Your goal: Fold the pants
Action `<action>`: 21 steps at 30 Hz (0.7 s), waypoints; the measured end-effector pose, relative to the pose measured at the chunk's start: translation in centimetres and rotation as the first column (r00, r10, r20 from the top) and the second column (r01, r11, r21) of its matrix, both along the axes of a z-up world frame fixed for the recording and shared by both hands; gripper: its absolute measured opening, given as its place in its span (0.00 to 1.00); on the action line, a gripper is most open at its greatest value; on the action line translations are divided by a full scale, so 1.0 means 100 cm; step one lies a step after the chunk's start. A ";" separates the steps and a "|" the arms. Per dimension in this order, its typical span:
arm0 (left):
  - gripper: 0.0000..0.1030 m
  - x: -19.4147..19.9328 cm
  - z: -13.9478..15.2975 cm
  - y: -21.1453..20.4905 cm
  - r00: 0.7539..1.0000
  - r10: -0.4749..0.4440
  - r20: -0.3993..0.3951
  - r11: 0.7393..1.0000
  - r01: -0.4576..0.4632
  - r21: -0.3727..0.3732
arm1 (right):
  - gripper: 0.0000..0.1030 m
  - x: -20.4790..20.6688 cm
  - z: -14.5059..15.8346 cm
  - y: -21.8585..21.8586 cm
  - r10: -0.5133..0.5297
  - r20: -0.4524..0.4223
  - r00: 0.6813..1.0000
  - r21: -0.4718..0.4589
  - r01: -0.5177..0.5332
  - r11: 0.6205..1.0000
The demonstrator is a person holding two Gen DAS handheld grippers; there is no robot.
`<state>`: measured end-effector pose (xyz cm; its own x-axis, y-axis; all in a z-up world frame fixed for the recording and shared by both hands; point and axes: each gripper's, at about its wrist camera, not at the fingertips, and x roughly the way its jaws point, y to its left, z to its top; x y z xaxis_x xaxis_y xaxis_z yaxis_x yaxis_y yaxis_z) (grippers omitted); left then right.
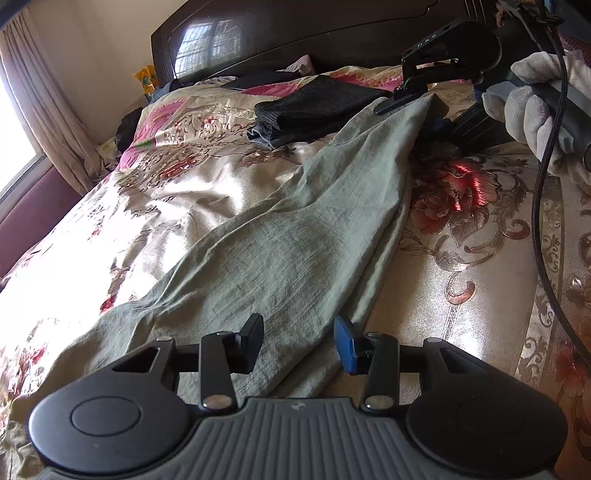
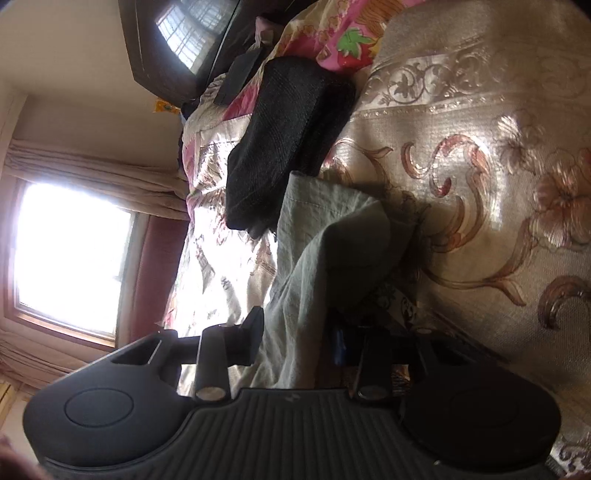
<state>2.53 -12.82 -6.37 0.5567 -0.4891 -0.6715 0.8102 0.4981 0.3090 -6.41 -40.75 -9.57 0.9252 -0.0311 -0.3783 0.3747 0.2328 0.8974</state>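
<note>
1 pr green pants [image 1: 280, 236] lies lengthwise twd headboard [image 1: 295, 33]; both grippers' fingers apart, fabric btwn, grip unclear.

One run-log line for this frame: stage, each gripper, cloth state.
stage: gripping for fold | left gripper: open over green pants | right gripper: cloth between jaws, grip unclear | pants: flat on bedspread

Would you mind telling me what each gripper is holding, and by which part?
Right gripper pinches the green pants by their lifted far end; left gripper holds nothing, jaws open over them.
</note>
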 end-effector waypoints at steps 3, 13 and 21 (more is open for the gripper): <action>0.55 0.003 -0.001 -0.010 1.000 -0.016 -0.007 1.000 0.016 0.009 | 0.37 0.010 -0.007 -0.010 0.004 -0.004 1.000 0.005 -0.004 1.000; 0.55 0.009 -0.003 -0.040 0.998 -0.055 -0.006 0.997 0.055 0.045 | 0.36 -0.016 0.013 -0.040 0.097 -0.160 0.982 -0.112 -0.116 0.987; 0.55 0.009 -0.002 -0.055 0.997 -0.072 -0.005 0.993 0.072 0.098 | 0.42 -0.003 0.000 -0.042 0.093 -0.081 0.992 -0.128 -0.103 0.986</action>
